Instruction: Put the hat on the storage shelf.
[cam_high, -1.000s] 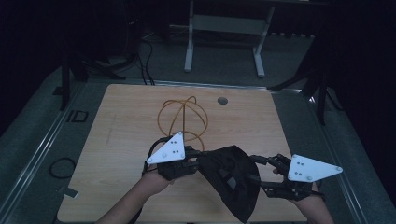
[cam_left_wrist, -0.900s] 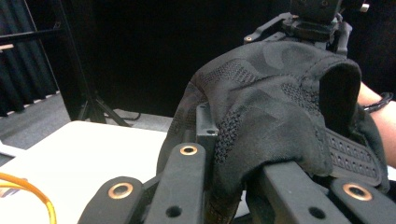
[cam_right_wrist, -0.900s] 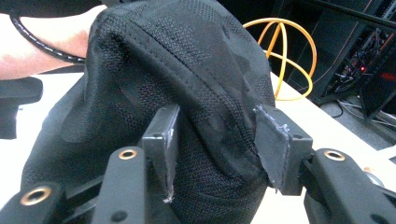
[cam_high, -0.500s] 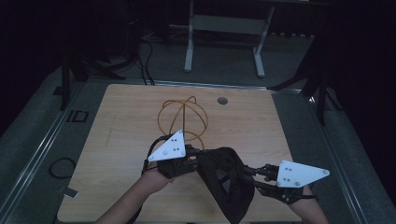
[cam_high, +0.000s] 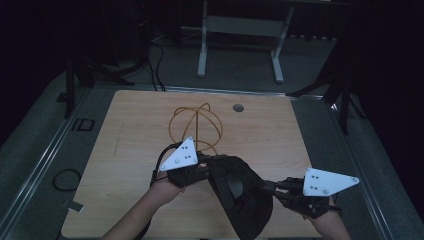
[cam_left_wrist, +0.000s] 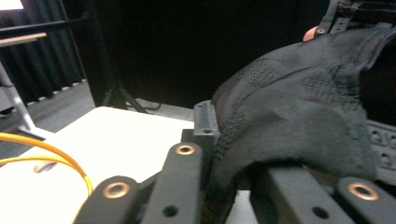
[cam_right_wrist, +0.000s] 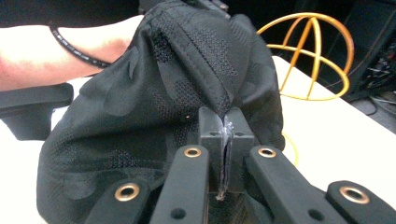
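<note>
The high view shows a black cloth (cam_high: 240, 195) stretched between the left gripper (cam_high: 202, 167) and the right gripper (cam_high: 272, 187), over the near part of the wooden table (cam_high: 135, 150), just in front of an orange wire frame (cam_high: 196, 125). The right gripper view shows what that one cannot: a seam of the cloth (cam_right_wrist: 154, 121) pinched tight in jaws that have just closed, with the wire frame (cam_right_wrist: 310, 56) behind and a forearm (cam_right_wrist: 60, 51) at the cloth's far side. In the left gripper view the cloth (cam_left_wrist: 299, 107) drapes over clamped jaws, hiding the table behind.
</note>
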